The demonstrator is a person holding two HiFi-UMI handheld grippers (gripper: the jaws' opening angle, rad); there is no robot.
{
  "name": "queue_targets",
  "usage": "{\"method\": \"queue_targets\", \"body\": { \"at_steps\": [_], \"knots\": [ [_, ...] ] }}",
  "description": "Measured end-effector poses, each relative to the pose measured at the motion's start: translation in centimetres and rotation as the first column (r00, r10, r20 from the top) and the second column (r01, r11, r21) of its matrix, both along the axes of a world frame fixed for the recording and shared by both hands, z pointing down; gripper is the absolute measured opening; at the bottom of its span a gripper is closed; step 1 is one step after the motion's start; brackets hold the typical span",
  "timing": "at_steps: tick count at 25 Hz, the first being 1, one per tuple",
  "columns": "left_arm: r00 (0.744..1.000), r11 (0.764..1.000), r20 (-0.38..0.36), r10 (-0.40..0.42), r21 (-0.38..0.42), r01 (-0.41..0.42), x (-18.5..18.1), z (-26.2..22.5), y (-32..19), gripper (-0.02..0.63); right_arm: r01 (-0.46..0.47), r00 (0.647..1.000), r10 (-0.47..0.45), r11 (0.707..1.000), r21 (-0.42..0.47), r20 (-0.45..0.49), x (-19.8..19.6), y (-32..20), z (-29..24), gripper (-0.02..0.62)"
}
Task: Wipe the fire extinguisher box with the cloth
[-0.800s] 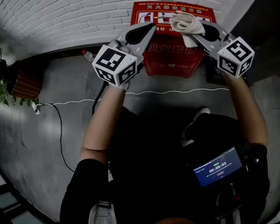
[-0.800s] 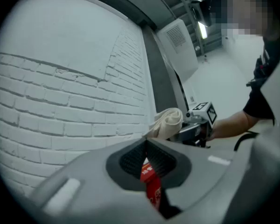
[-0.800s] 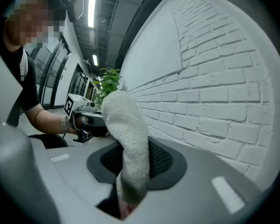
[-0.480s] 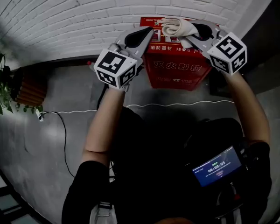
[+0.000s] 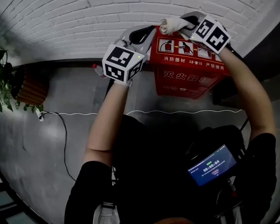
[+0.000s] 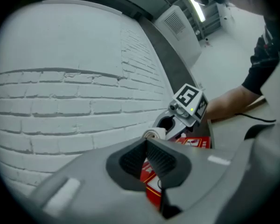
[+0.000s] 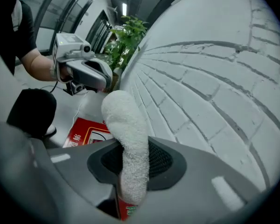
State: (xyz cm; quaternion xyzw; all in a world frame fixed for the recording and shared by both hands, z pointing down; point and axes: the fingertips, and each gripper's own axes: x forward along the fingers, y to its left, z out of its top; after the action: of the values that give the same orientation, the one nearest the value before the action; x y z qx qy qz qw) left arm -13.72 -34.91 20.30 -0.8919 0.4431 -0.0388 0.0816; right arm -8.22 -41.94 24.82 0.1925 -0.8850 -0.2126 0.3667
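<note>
Fire extinguisher box (image 5: 189, 73): red, on floor against white brick wall (image 5: 84, 17). Cloth (image 5: 171, 25): white, at the box's top rear edge, pinched in right gripper (image 5: 184, 24). Left gripper (image 5: 148, 32): jaws pressed together, empty, beside box top. Wiping judged barely begun; front and sides outstanding

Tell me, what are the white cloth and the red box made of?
The cloth looks like soft terry towelling: its surface is fuzzy and nubbly. The red box looks like painted metal or plastic, I can't tell which: smooth, flat faces with printed signs.
</note>
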Motion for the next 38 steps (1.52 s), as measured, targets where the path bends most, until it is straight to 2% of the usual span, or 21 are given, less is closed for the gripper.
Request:
{"method": "queue_targets", "body": {
  "at_steps": [4,8,11,13,19,28,33,38],
  "knots": [
    [0.999,0.998,-0.031,-0.016,-0.054,0.015,-0.9,1.6,-0.9,0.003,-0.019,0.993,0.027,0.997,0.069,-0.111,-1.5,-2.8,1.2,0.100],
    [1.000,0.994,0.012,-0.025,-0.108,0.026,-1.1,3.8,-1.0,0.003,-0.012,0.966,0.043,0.992,0.125,-0.254,-2.4,-4.4,3.4,0.098],
    [0.999,0.991,0.031,-0.022,-0.128,0.026,-1.3,4.6,-0.8,0.003,0.013,0.930,0.030,0.993,0.114,-0.366,-2.0,-4.5,5.9,0.097],
    [0.999,0.990,0.028,-0.020,-0.138,0.024,-1.7,4.8,-0.6,0.003,0.023,0.918,0.015,0.996,0.092,-0.397,-2.0,-4.0,7.4,0.093],
    [1.000,0.987,-0.004,-0.020,-0.161,0.020,-1.8,5.0,-0.2,0.003,0.037,0.911,-0.005,0.997,0.070,-0.412,-2.2,-2.5,8.1,0.092],
    [0.999,0.986,0.036,0.006,-0.166,0.000,0.3,5.1,2.4,0.003,0.076,0.903,-0.073,0.997,-0.010,-0.423,-2.1,3.2,8.5,0.091],
    [0.999,0.985,0.048,0.016,-0.173,-0.008,1.7,5.3,3.8,0.003,0.092,0.902,-0.092,0.996,-0.022,-0.422,-1.9,6.4,8.8,0.091],
    [0.999,0.983,0.025,0.024,-0.185,-0.019,2.6,5.6,6.1,0.003,0.095,0.904,-0.097,0.995,-0.027,-0.416,-1.5,9.6,8.9,0.091]
  ]
}}
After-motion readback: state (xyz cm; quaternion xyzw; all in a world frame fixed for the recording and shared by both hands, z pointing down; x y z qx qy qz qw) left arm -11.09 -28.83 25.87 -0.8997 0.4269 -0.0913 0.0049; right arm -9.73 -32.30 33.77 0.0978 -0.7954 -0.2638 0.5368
